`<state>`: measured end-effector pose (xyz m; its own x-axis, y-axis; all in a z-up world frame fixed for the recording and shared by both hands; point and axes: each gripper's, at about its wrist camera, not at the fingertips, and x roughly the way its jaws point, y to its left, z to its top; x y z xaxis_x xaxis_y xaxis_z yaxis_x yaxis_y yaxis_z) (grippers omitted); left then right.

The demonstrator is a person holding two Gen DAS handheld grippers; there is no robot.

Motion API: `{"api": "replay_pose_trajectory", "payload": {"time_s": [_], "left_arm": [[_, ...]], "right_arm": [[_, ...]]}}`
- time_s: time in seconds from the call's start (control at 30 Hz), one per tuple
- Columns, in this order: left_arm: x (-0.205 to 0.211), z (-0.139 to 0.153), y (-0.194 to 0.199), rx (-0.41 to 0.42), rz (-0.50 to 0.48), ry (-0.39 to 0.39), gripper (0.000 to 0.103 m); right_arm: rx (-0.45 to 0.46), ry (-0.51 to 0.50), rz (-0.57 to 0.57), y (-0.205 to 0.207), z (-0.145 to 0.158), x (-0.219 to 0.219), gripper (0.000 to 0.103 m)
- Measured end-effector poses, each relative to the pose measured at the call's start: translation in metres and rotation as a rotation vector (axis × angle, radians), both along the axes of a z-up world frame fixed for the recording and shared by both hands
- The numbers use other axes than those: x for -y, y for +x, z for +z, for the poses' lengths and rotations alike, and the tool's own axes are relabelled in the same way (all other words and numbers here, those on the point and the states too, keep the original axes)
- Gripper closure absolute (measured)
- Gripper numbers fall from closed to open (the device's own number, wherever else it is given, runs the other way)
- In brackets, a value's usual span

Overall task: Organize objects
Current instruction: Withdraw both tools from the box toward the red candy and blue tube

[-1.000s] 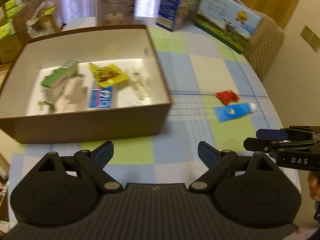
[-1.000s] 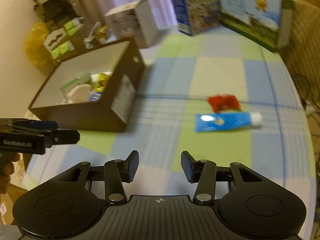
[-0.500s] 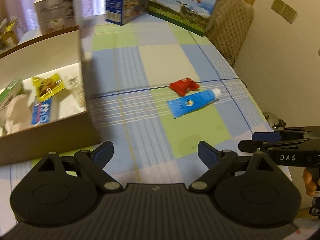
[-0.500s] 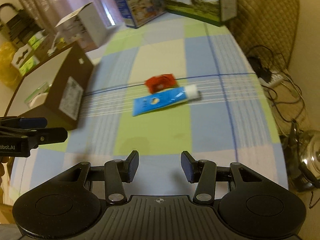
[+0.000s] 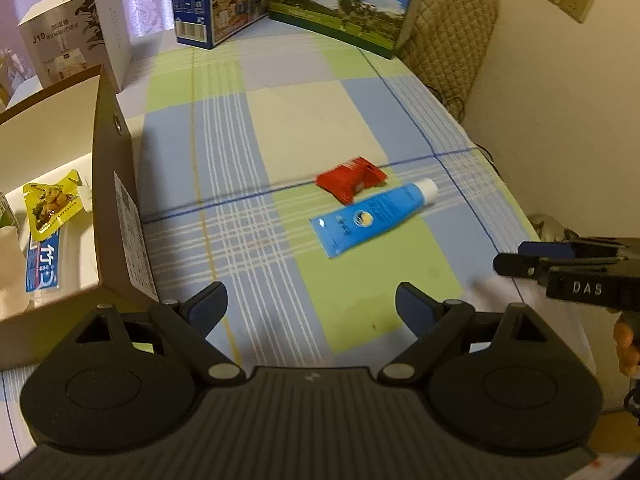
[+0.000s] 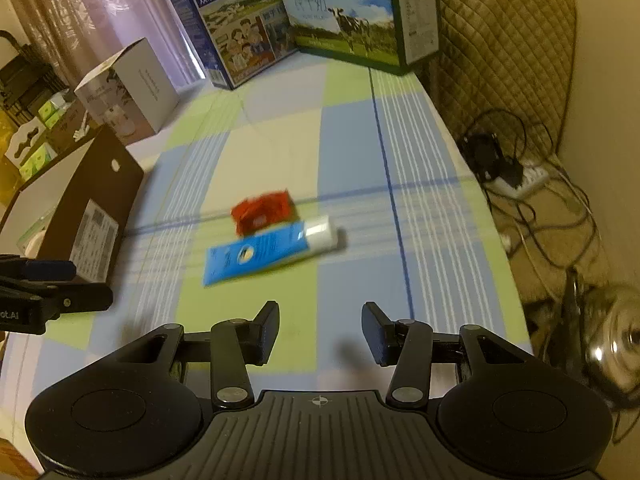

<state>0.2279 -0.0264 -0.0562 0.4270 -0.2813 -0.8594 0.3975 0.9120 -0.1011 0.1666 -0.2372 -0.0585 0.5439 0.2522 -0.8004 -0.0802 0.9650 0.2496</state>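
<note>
A blue tube with a white cap lies on the checked tablecloth, with a red packet touching its far side. Both show in the right wrist view: the tube and the packet. My left gripper is open and empty, above the cloth short of the tube. My right gripper is open and empty, short of the tube and a little right of it. A brown cardboard box stands at the left and holds a yellow packet and a blue-and-white pack.
Two milk cartons and a white box stand at the table's far edge. A quilted chair is at the far right. Cables and a power strip lie on the floor beyond the table's right edge, near a metal kettle.
Both grippers have swung right, from facing the brown box to facing the tube and red packet, and moved closer to them. Both jaws stay open.
</note>
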Motion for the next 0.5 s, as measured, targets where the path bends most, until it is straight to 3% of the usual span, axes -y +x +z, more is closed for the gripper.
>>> {"api": "replay_pose_trajectory", "payload": {"time_s": [0.1,0.17,0.23,0.5], "left_arm": [[0.002,-0.003,0.014,0.006,0.025,0.003,0.014],[0.003,-0.007,0.024,0.005,0.045,0.01,0.014],[0.003,-0.009,0.032,0.0,0.061,0.014,0.014],[-0.001,-0.024,0.053,-0.032,0.109,0.036,0.014]], "right_arm": [[0.038,-0.013,0.042,0.021,-0.001,-0.001,0.061],[0.055,-0.014,0.076,0.036,-0.004,-0.003,0.072],[0.059,-0.011,0.106,0.052,-0.009,-0.005,0.076],[0.044,-0.008,0.231,0.103,-0.029,-0.016,0.079]]}}
